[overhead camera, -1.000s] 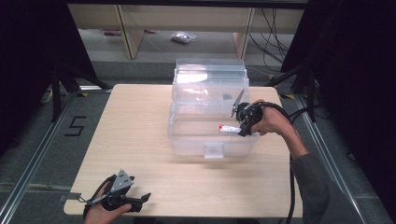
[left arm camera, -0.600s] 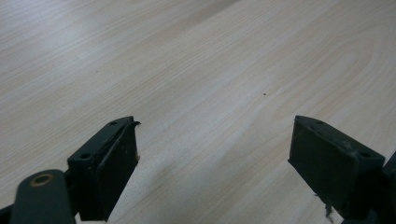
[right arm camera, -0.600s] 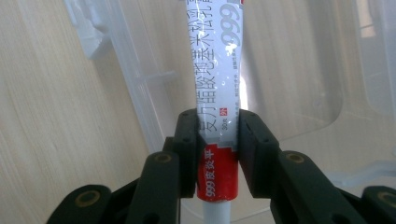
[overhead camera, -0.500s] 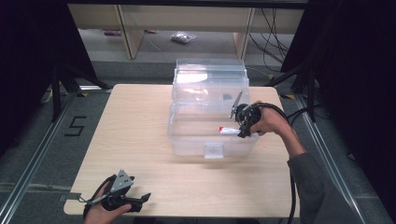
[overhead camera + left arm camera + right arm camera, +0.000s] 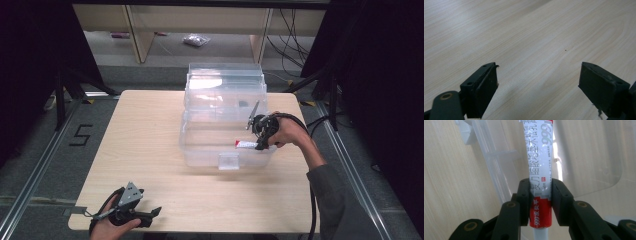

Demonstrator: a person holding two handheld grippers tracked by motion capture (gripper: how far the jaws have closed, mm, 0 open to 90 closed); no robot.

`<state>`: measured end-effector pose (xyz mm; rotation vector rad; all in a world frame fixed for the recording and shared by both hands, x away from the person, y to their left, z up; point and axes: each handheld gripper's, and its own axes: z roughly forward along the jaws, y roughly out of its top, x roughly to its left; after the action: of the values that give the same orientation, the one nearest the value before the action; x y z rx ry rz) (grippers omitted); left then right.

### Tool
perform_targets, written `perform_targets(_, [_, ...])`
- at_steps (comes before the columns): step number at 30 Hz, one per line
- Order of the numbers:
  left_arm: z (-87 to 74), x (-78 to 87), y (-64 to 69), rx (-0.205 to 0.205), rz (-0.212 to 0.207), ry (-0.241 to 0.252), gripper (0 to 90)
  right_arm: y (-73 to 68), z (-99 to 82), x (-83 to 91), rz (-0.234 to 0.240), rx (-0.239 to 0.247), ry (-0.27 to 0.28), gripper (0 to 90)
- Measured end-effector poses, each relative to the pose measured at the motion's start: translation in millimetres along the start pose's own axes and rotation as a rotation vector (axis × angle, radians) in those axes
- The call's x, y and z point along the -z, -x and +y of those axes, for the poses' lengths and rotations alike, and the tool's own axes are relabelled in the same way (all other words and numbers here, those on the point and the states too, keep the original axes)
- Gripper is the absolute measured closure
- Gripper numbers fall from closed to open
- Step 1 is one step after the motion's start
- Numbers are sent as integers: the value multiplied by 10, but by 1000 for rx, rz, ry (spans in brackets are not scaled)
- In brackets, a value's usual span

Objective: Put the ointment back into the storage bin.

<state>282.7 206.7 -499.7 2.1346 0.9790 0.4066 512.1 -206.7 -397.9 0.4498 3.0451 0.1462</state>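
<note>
I hold the right tool (image 5: 256,136) clamped on a red-and-white ointment tube (image 5: 539,182); in the right gripper view both pads press on the tube near its red lower end, and the printed white length runs toward the top of the frame. In the high view the tube (image 5: 246,144) lies nearly level at centre right, inside or just over the clear plastic bin (image 5: 200,150), close to the bin's right wall. I cannot tell whether it touches the floor of the bin.

My reading is that the step in hand is placing the tube into the bin. The next move calls for lowering it until it rests, then parting the jaws and lifting the tool straight out.

The left tool (image 5: 131,212) rests at the lower left of the high view, near the front edge of the table (image 5: 150,130), with its jaws standing wide apart and nothing between them; the left gripper view looks onto bare wood (image 5: 536,37).

Edges and room:
- The bin's near wall and its latch tab (image 5: 228,161) sit just below the tube in the high view. The right wall is beside my right hand (image 5: 287,132), so the exit should be upward, not sideways.
- The raised lid (image 5: 225,82) stands behind the bin toward the top of the frame and limits travel that way.
- The table left of the bin is open and gives free room.
</note>
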Motion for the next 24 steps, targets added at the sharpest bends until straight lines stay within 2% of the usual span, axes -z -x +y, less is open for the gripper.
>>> perform_targets(4, [1,0,-1,0,-1,0,149,-9,8,-23,8,-23,-20,702])
perform_targets(7, [4,5,-1,1,1,-2,149,12,16,-4,12,-25,13,690])
perform_targets(12, [2,1,2,1,2,-1,149,8,18,42,4,-26,36,679])
perform_targets(14, [3,2,1,-1,0,1,149,2,13,78,-2,-56,45,676])
perform_targets(15, [3,-1,-2,-6,-1,-2,149,-3,3,89,-15,-58,50,675])
perform_targets(17, [3,-1,-2,-6,-1,-1,149,8,6,94,-11,-52,49,669])
perform_targets(19, [3,1,-1,0,0,0,149,14,3,139,-4,-85,77,667])
perform_targets(21, [3,-2,-3,-3,-2,0,149,8,1,162,-16,-98,79,666])
perform_targets(24, [2,1,-1,-1,0,0,149,26,2,209,-21,-86,102,658])
